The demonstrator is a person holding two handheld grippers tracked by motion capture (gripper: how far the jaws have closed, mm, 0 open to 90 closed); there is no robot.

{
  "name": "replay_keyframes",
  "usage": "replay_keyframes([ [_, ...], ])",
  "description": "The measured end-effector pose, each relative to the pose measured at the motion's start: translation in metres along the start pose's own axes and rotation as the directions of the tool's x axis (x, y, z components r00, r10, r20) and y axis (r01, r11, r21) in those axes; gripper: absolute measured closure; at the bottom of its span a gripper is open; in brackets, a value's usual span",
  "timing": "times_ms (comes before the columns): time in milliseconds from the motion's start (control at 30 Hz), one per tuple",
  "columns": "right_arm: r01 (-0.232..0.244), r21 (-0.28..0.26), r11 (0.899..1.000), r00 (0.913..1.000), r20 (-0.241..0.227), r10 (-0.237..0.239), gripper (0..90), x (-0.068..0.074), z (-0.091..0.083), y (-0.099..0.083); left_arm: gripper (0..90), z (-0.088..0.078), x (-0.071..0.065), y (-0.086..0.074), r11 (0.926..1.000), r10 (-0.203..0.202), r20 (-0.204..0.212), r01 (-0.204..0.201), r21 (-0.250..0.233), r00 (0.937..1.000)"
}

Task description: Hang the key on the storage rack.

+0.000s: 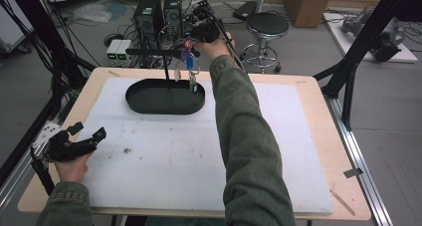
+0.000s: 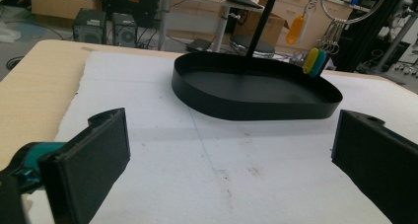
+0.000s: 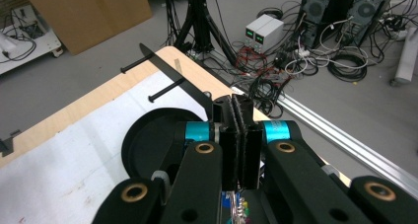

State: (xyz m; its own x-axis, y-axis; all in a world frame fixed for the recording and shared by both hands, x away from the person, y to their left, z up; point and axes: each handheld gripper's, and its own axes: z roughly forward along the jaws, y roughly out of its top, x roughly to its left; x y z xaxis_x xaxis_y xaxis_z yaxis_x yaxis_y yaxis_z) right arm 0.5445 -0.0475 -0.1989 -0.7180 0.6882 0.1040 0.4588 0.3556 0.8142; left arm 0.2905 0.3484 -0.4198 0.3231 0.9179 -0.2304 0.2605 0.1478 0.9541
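Observation:
A black oval tray [image 1: 149,110] lies at the back of the white mat, and a thin black post [image 1: 165,66] rises from it to a horizontal bar [image 1: 154,51] with pegs. My right gripper [image 1: 193,41] hovers at the bar's right end, shut on a key ring [image 1: 189,66] whose coloured tags dangle over the tray's right side. From the right gripper view, the jaws [image 3: 239,105] press together just short of the bar [image 3: 172,78], with tags [image 3: 237,204] below. The yellow and teal tags [image 2: 315,61] hang above the tray wall [image 2: 246,108]. My left gripper [image 1: 89,130] rests open at the mat's front left, nothing between its pads [image 2: 98,155].
The white mat [image 1: 199,156] covers most of the wooden table [image 1: 318,86]. Beyond the far edge stand computer towers [image 1: 159,12], cables and a black stool [image 1: 266,24]. Black frame struts [image 1: 348,71] rise at the right and left of the table.

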Motion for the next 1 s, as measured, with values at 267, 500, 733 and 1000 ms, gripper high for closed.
replay_keyframes([
  [267, -0.021, 0.013, 1.0, 0.9995, 0.025, 0.021, 89.9, -0.01, 0.014, -0.003, 1.7, -0.003, 0.003, -0.001, 1.0, -0.006, -0.007, 0.006, -0.004, 1.0],
  [500, -0.032, 0.027, 0.999, 0.9988, 0.036, 0.031, 89.9, -0.014, 0.022, -0.008, 1.7, -0.003, 0.003, -0.001, 1.0, -0.008, -0.009, 0.008, -0.006, 0.9999],
  [733, -0.039, 0.033, 0.999, 0.9988, 0.03, 0.039, 89.9, -0.015, 0.024, -0.012, 1.7, -0.003, 0.003, -0.001, 1.0, -0.008, -0.009, 0.008, -0.005, 0.9999],
  [1000, -0.077, 0.029, 0.997, 0.997, 0.007, 0.077, 77.9, -0.017, 0.023, -0.017, 1.7, -0.003, 0.002, -0.001, 1.0, -0.006, -0.008, 0.006, -0.003, 0.9999],
])
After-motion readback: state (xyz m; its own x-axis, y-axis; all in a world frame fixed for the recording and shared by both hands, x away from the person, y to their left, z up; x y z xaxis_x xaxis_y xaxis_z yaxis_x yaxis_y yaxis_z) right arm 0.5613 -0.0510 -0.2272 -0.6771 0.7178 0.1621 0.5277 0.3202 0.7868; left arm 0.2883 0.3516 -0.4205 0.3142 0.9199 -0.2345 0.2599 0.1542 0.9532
